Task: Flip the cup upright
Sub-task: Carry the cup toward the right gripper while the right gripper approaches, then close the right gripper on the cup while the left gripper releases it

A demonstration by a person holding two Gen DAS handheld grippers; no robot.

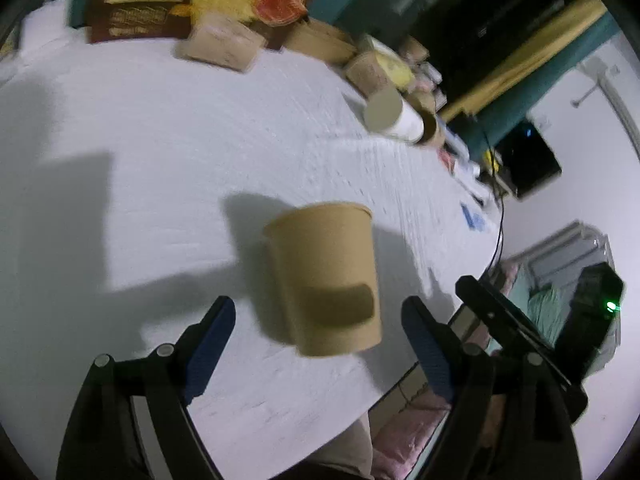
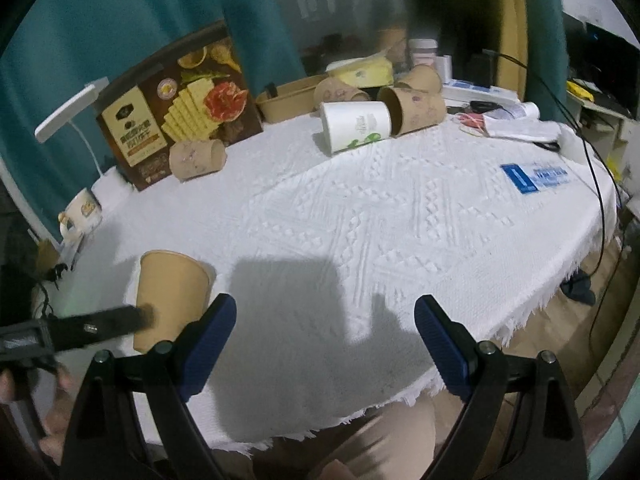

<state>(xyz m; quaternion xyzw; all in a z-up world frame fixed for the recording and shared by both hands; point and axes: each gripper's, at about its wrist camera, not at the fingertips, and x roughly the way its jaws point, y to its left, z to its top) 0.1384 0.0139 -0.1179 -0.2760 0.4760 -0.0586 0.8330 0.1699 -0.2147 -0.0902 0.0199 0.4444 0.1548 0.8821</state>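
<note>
Between the left gripper's (image 1: 318, 322) parted jaws stands a plain, unlabelled brown cup (image 1: 324, 276), untouched; right gripper's (image 2: 324, 324) jaws gape empty over the surface (image 2: 360, 220); box (image 2: 176, 120) writing unreadable.

Left gripper (image 1: 320, 320) and right gripper (image 2: 324, 320): black arms, blue ribbed pads (silver screws)

The left hand-held gripper (image 1: 318, 344) has its blue-padded jaws apart, clear of the brown paper cup (image 1: 326, 276) that stands mouth-up between them on the white tabletop (image 1: 160, 152) (the view is blurred). A white cup (image 1: 394, 116) lies tipped over farther back.
</note>
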